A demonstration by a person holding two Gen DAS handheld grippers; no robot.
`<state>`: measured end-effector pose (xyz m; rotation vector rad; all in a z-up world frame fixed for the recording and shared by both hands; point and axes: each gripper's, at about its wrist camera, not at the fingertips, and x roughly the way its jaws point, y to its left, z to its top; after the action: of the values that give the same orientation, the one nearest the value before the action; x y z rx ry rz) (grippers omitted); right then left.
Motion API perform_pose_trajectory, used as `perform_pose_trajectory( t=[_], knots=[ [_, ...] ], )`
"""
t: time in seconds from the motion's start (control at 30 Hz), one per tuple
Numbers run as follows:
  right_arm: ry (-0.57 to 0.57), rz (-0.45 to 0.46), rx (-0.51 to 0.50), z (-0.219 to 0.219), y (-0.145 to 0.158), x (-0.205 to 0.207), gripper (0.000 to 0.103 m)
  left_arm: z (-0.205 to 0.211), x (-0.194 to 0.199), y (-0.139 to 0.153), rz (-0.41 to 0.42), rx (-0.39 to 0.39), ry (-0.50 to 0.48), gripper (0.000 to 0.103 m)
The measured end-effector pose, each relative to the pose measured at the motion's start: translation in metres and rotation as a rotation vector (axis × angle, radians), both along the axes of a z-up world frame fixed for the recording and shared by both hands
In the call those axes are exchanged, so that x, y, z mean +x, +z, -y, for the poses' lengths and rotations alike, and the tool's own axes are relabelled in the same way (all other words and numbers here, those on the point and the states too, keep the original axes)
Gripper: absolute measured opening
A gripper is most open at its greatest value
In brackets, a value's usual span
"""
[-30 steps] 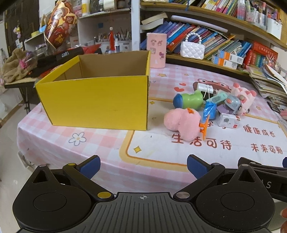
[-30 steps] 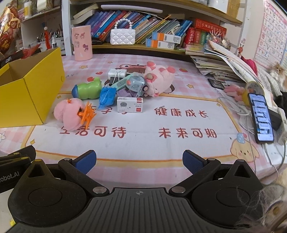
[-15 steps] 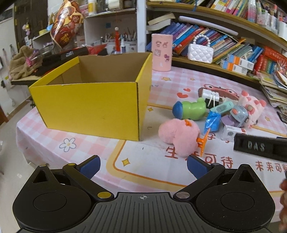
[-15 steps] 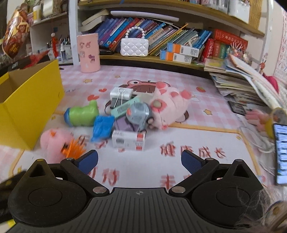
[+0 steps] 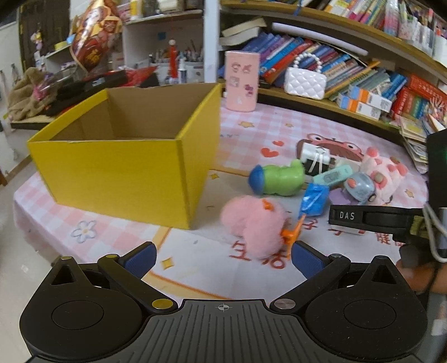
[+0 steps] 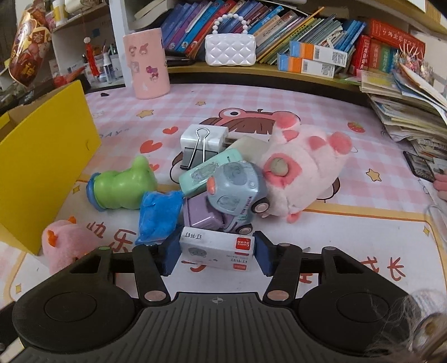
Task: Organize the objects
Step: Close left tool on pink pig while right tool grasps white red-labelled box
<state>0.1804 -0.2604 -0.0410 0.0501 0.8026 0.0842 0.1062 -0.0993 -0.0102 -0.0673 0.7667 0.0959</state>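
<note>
The table (image 6: 349, 111) is covered with a smooth pink gingham cloth printed with stars, hearts, a cartoon face and red Chinese characters inside a yellow border. On its left stands the yellow box (image 5: 117, 173) — open-topped corrugated cardboard, glossy yellow outside, raw brown inside. Behind run shelves of books (image 6: 279, 25), with a quilted white purse (image 6: 230, 50) that has a bead handle, and a pink cylinder (image 6: 146, 64) stuck with cartoon stickers.

The clutter lies in a heap right of the box. A fluffy pink plush paw (image 6: 304, 178) with coral pads is the bulkiest piece; a second fuzzy pink plush (image 5: 252, 223) with an orange clip lies nearer the box. Next come a glossy green rubbery toy (image 6: 120, 188) with a blue cap, a crinkled blue packet (image 6: 159, 217), a rounded grey-blue toy car (image 6: 237, 187) resting on a lilac one (image 6: 206, 217), a mint rectangular case (image 6: 206, 170), and a black binder clip (image 6: 197, 150) with wire handles against a white block.

Smallest is the staple box (image 6: 216, 250), white card with a red end panel reading "Comix". It lies on the cloth at the front of the heap, and the right gripper (image 6: 216, 255) has just clamped onto it, blue pads pressing both short ends. In the left wrist view this gripper's black side reads "DAS".

The left gripper (image 5: 223, 257) hangs above the cloth's near edge, jaws spread wide, nothing between them.
</note>
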Motion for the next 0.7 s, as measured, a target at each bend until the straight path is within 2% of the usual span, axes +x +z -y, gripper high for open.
perform_pose_trajectory(
  t=[0.13, 0.23, 0.43, 0.53, 0.63, 0.7],
  knots=[
    [0.026, 0.014, 0.04, 0.016, 0.013, -0.011, 0.052, 0.011, 0.019, -0.008, -0.016, -0.029, -0.025, 0.103],
    [0.036, 0.05, 0.027, 0.028, 0.024, -0.025, 0.052, 0.022, 0.033, -0.018, -0.038, -0.011, -0.027, 0.102],
    [0.023, 0.079, -0.001, 0.046, 0.035, -0.047, 0.052, 0.035, 0.06, -0.031, -0.05, 0.018, -0.007, 0.093],
    [0.016, 0.087, -0.013, 0.048, 0.036, -0.054, 0.052, 0.034, 0.069, -0.036, -0.048, 0.006, 0.011, 0.082],
    [0.02, 0.08, -0.025, 0.044, 0.036, -0.059, 0.052, 0.037, 0.067, -0.039, -0.008, 0.044, -0.023, 0.079],
    [0.019, 0.074, -0.03, 0.039, 0.037, -0.064, 0.052, 0.033, 0.06, -0.036, 0.002, 0.026, -0.042, 0.077]
  ],
)
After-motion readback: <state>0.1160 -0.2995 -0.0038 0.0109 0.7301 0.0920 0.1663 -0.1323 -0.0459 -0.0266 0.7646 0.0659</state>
